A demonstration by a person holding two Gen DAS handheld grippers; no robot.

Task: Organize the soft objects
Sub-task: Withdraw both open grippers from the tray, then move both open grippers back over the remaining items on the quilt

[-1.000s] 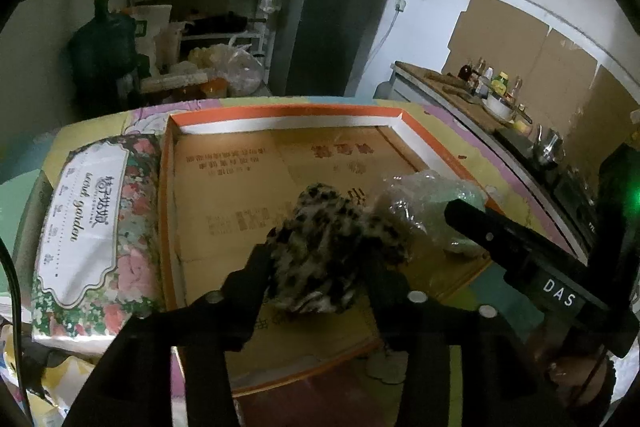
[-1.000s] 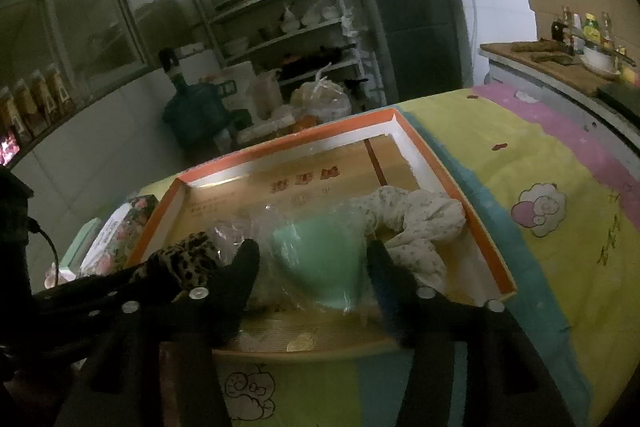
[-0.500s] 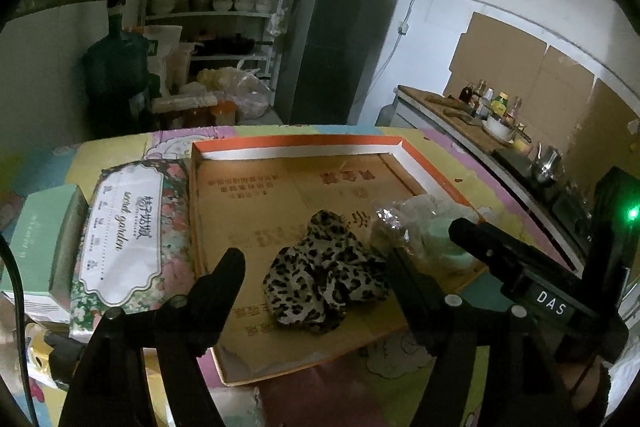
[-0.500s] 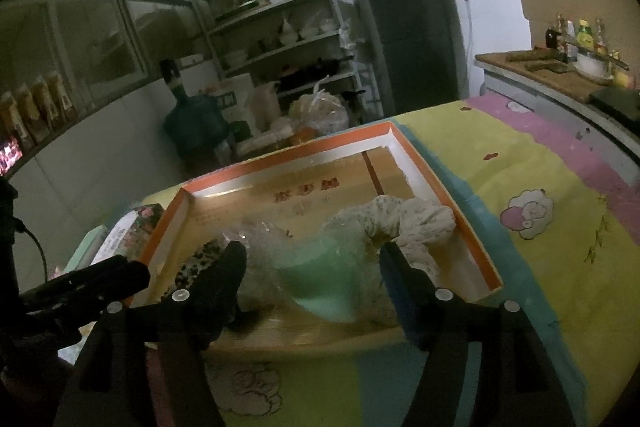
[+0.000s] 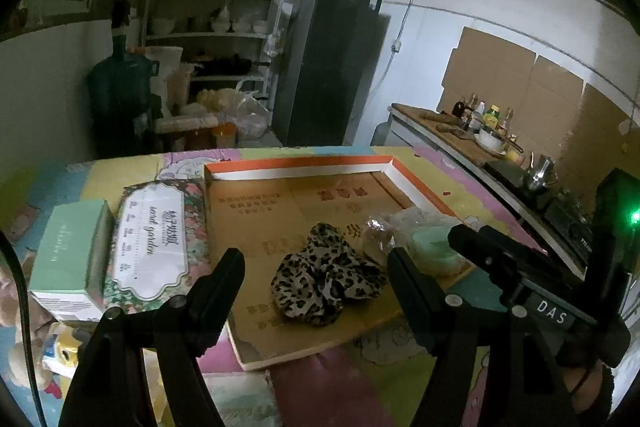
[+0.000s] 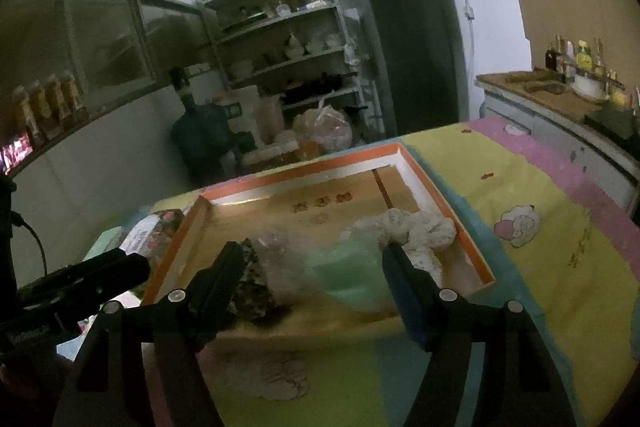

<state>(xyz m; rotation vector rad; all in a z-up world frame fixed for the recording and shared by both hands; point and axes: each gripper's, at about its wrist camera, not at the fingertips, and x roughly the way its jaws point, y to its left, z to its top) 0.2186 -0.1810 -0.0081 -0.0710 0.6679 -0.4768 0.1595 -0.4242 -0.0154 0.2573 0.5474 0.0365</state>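
On the table, over a bright cartoon-print cloth (image 6: 560,267), sits a shallow orange-rimmed tray (image 5: 304,163) lined with brown cardboard. Three soft things lie in its near half. A leopard scrunchie (image 5: 326,277) rests crumpled toward the near left, a mint-green pad in a clear bag (image 5: 430,253) lies just right of it, and a pale floral scrunchie (image 6: 416,233) curls against the right wall of the tray.

From the left wrist view, the left gripper (image 5: 316,277) hangs above the near edge with its jaws spread wide; the leopard scrunchie shows between the fingers but lies flat on the cardboard, touched by neither pad. These jaws have just been opening, and nothing is held.

From the right wrist view, the right gripper (image 6: 312,267) is likewise released, its jaws having just opened further. The bagged green pad shows between its fingers, resting on the tray floor and free of both pads. Part of the leopard scrunchie is hidden behind its left finger.

Beside the tray's left wall lies a floral tissue pack (image 5: 154,239), and left of that a pale green box (image 5: 68,259). Behind the table stand shelves (image 5: 216,19) of crockery, a dark fridge (image 5: 328,63) and a large water jug (image 5: 118,95). A counter (image 5: 452,131) with bottles runs along the right wall
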